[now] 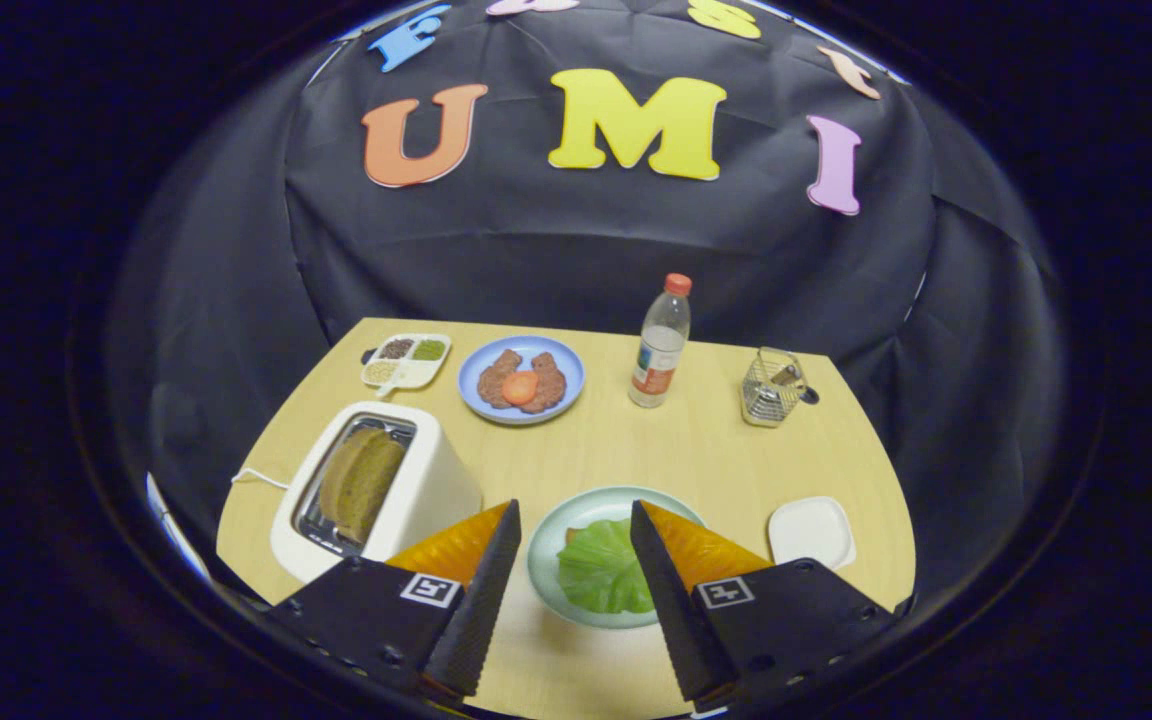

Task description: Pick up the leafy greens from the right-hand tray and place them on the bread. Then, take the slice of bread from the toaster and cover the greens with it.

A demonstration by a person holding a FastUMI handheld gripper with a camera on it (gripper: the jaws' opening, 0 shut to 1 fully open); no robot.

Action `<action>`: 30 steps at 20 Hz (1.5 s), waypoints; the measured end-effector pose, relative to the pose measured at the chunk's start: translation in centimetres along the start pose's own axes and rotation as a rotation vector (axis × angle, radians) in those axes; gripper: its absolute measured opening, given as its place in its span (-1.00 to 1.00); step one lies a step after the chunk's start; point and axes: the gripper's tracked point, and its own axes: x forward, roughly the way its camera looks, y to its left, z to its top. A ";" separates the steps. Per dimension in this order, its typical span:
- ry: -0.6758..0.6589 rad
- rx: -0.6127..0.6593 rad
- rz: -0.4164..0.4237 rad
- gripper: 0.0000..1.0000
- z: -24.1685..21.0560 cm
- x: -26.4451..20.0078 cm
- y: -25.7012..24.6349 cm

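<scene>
A green lettuce leaf (pixel 601 568) lies on a pale green plate (pixel 576 515), with a sliver of bread showing under its far left edge. My gripper (pixel 576 520) hovers above the plate, open, the leaf seen between its two fingers and nothing held. The white toaster (pixel 376 495) stands left of the plate, beside my left finger, with a brown bread slice (pixel 361 480) upright in its slot. A small white square tray (pixel 812 532), bare, sits right of the plate, just beyond my right finger.
At the back of the wooden table stand a blue plate (pixel 566 365) with meat patties and a tomato slice, a divided white dish (pixel 406 362) of condiments, a water bottle (pixel 660 345) and a wire basket (pixel 771 388). The toaster's cord (pixel 256 478) trails left.
</scene>
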 end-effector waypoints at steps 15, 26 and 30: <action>0.075 -0.037 0.108 0.56 1.1 3.0 13.4; 0.249 0.033 0.094 -0.32 -1.2 5.9 13.8; 0.258 0.070 0.131 -0.67 -0.7 4.8 13.2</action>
